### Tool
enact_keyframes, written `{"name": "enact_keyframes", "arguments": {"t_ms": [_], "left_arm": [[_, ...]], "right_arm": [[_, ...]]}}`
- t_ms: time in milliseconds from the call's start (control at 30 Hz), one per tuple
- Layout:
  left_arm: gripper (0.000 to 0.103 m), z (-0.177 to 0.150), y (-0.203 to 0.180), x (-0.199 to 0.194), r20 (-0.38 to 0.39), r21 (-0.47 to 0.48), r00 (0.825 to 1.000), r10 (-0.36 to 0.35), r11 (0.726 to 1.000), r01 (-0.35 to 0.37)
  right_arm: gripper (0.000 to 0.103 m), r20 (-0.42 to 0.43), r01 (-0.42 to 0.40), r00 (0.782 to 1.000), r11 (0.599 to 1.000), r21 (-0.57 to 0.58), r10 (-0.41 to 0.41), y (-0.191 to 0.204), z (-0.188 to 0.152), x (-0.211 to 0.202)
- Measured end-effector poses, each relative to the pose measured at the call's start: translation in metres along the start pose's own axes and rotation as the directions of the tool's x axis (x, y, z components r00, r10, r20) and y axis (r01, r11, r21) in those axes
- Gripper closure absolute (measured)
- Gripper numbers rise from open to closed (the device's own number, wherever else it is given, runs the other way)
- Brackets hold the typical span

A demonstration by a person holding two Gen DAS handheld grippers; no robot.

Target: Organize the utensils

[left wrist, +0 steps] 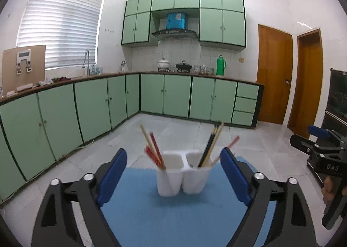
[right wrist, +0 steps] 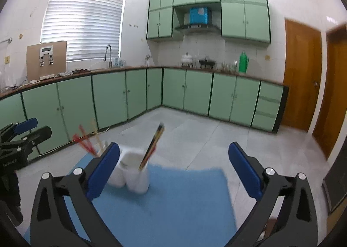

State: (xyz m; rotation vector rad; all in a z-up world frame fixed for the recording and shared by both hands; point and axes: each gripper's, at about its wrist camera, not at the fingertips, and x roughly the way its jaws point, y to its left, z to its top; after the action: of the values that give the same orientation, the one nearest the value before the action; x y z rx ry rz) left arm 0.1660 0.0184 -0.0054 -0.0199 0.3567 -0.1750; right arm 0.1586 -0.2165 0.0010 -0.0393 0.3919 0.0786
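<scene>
A white two-compartment utensil holder (left wrist: 183,173) stands on a blue mat (left wrist: 151,214). Its left cup holds red and tan chopsticks (left wrist: 154,149); its right cup holds black and tan chopsticks (left wrist: 211,145). My left gripper (left wrist: 173,173) is open and empty, with its fingers either side of the holder but short of it. In the right wrist view the holder (right wrist: 132,173) sits left of centre, partly behind the left finger. My right gripper (right wrist: 173,164) is open and empty above the mat (right wrist: 173,203). The right gripper also shows in the left wrist view (left wrist: 321,149).
Green kitchen cabinets (left wrist: 97,103) and a counter run along the far walls, beyond the tiled floor (left wrist: 184,125). Wooden doors (left wrist: 275,73) stand at the right. A dark cabinet (left wrist: 338,99) is at the far right. The left gripper's body appears at the left edge of the right wrist view (right wrist: 19,140).
</scene>
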Motion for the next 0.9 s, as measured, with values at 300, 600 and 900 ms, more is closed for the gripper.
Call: {"name": "enact_keyframes", "arguments": {"t_ms": [300, 600, 900], "left_arm": [[0.007, -0.041, -0.008, -0.028, -0.071, -0.029, 0.997, -0.003, 1.000, 0.001], [0.006, -0.046, -0.010, -0.055, -0.080, -0.025, 0.997, 0.015, 1.000, -0.017], [0.006, -0.028, -0.014, -0.088, -0.014, -0.012, 1.000, 0.021, 1.000, -0.022]], "right_arm": [[0.005, -0.075, -0.037, 0.996, 0.998, 0.057, 0.041, 0.010, -0.050, -0.031], [0.005, -0.081, -0.099, 0.991, 0.993, 0.061, 0.103, 0.027, -0.052, -0.050], [0.005, -0.020, -0.127, 0.992, 0.991, 0.039, 0.128, 0.032, -0.033, -0.077]]}}
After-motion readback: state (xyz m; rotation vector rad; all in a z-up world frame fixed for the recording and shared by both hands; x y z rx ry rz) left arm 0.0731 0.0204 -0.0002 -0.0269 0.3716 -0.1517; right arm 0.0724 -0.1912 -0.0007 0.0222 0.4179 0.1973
